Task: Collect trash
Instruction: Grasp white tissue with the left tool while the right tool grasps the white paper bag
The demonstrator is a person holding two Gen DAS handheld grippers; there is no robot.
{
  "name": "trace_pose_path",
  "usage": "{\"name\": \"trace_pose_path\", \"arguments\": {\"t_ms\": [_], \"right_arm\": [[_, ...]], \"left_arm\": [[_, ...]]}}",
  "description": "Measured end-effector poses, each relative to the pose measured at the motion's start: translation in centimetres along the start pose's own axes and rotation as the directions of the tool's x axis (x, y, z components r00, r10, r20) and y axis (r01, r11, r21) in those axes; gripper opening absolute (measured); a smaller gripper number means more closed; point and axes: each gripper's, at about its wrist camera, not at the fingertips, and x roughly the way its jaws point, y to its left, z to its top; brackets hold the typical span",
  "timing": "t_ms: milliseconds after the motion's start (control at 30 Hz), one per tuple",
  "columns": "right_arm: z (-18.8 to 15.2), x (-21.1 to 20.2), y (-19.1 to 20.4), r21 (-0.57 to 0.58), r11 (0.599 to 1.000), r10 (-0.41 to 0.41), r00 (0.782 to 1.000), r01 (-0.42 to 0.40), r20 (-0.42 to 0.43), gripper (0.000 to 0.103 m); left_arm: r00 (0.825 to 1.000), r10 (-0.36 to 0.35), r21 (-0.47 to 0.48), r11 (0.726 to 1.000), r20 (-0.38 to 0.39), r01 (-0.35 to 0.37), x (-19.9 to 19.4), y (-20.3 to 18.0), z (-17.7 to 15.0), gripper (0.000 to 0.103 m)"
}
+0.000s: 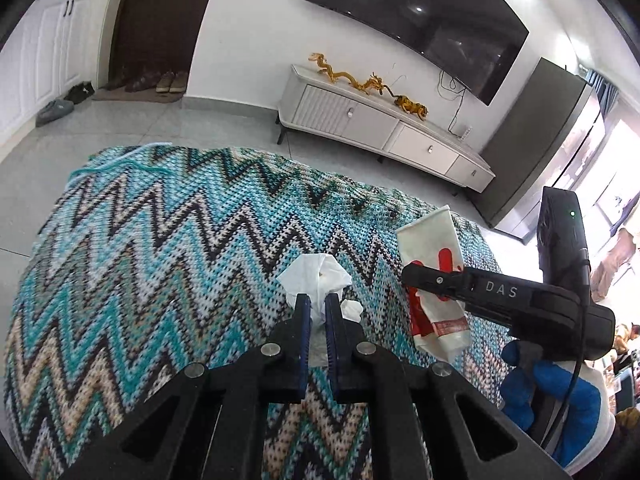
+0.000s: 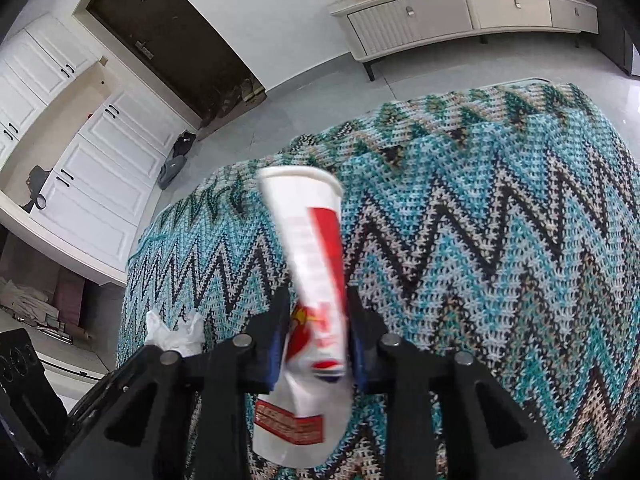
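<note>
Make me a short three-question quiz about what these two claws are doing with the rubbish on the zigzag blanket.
1. True or false: the left claw is shut on the crumpled white tissue.
2. What does the right claw grip? A) a flattened white-and-red paper cup B) a glass bottle C) a spoon
3. What lies under both items?

Key: 1 true. 2 A. 3 The teal, black and beige zigzag knitted blanket.
</note>
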Motion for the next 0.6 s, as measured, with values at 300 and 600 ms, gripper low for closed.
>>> {"name": "trace_pose_path", "arguments": {"t_ms": [300,600], "right_arm": [[-3.3,-6.5,1.4,-0.185,0.981,0.070,0.997,-0.063,0.032,0.023],[-9.8,-18.5,3.2,-0.436,0.894,0.143,0.988,-0.103,0.059,0.023]], "left_arm": [[0.996,0.064,0.062,0.996,0.064,-0.068,-5.8,-2.5,-2.8,0.008],[0.973,0.125,0.122,0.981,0.194,-0.150,-14.2,-6.9,-6.4,0.007]]}}
